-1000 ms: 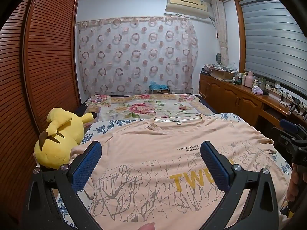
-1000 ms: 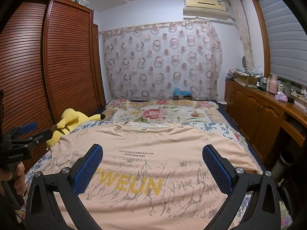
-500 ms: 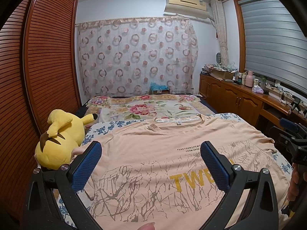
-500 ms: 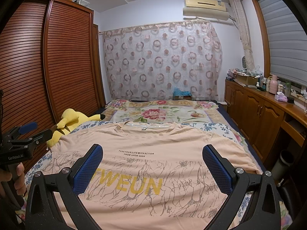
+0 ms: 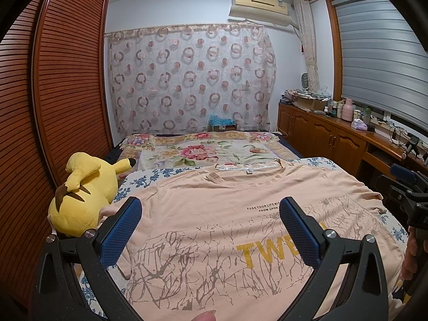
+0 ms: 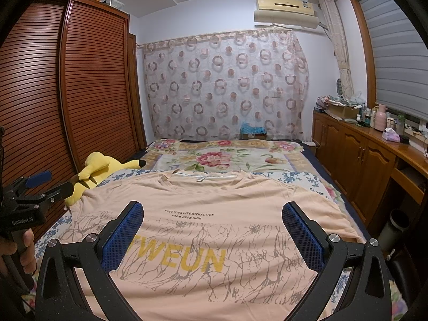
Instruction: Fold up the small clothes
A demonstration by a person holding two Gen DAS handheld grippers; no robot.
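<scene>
— What's right in front of you?

— My left gripper [image 5: 208, 224] and my right gripper [image 6: 212, 227], both spread wide with nothing between the blue pads, both held above the bed. Under them lies the T-shirt [image 6: 214, 203], peach, front up, spread flat with its collar away from me. It has yellow letters and a brown crackle print across the chest.

— What is it lying on?

— A blue-flowered sheet [image 5: 149, 178] on the bed, which shows around the shirt's edges. At my left, touching the shirt's sleeve, a yellow plush toy [image 5: 85, 195] lies on its side against the wardrobe.

— And past the shirt?

— A floral blanket [image 6: 227, 157] with big red blooms covers the far part of the bed. Along my left runs a slatted wooden wardrobe [image 6: 88, 85]. On my right stands a wooden cabinet [image 6: 358, 155]; its surface is crowded with bottles, a box and a pink flask.

— The far end?

— A curtain [image 5: 190, 80] printed with rings hangs across the back wall, an air conditioner [image 6: 286, 10] high above it, and a grey blind [image 5: 379, 53] covers the window at the right.
</scene>
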